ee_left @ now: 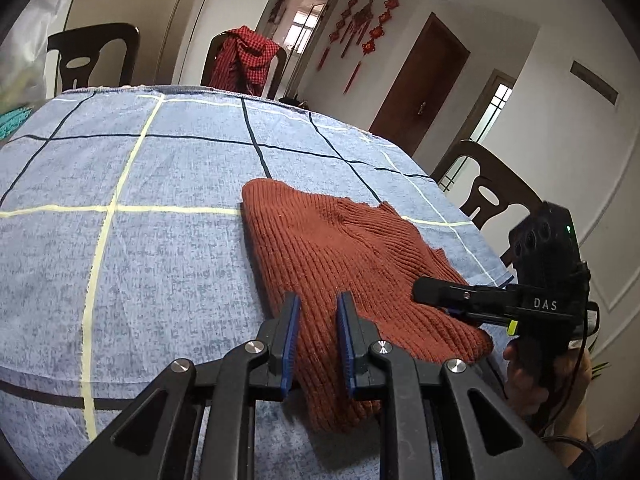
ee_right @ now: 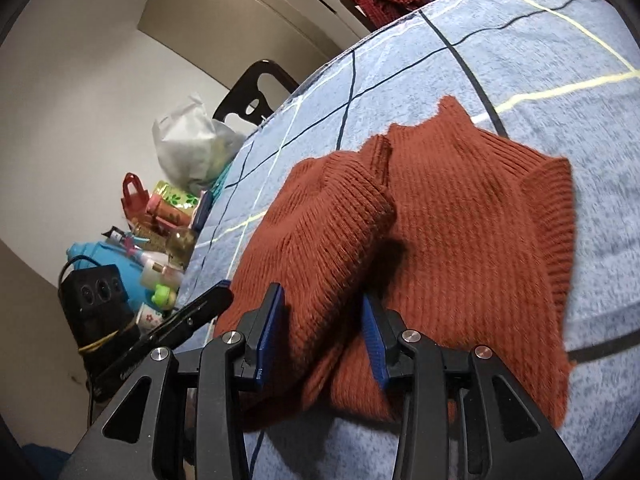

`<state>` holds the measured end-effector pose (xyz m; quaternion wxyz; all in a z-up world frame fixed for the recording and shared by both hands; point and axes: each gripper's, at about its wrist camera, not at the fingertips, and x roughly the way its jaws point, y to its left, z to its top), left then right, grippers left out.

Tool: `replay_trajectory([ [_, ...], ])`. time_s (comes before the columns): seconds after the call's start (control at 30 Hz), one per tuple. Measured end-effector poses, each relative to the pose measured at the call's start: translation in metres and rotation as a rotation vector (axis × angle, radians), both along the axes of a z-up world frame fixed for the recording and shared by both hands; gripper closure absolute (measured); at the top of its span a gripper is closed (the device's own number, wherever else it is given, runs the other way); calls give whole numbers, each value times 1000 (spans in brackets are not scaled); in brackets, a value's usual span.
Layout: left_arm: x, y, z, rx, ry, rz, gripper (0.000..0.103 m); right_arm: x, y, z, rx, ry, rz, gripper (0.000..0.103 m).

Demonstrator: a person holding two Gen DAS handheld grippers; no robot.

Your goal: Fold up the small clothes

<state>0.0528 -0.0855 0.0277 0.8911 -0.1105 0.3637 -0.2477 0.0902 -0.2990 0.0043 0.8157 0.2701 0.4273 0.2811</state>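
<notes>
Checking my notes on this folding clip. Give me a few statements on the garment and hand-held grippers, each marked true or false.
1. The rust-red ribbed knit sweater lies on a blue checked tablecloth. True.
2. The right hand-held gripper has knit fabric between its fingers. True.
3. The left hand-held gripper is shut tight, fingers touching. False: a gap shows between its fingers.
4. A green towel hangs over the far chair. False: a red checked cloth hangs there.
</notes>
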Motion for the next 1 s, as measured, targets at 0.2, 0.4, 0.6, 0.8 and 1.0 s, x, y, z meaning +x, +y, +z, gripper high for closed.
replay_trajectory([
  [0.2, 1, -8, -1, 31, -19, 3, 80, 4, 11, 4, -18, -25, 19, 65],
  [0.4, 3, -16, 8, 38, -36, -12, 79, 7, 6, 8, -43, -40, 37, 88],
  [0.6, 4, -41, 19, 25, -76, -79, 79, 4, -32, 41, -85, -147, 1, 88],
  [0.8, 5, -63, 1, 48, -50, -131, 79, 13, -77, -2, -75, -28, -91, 88],
  [1.0, 2, -57, 9, 73, -52, -124, 79, 7, -78, 2, -63, -38, -112, 85],
])
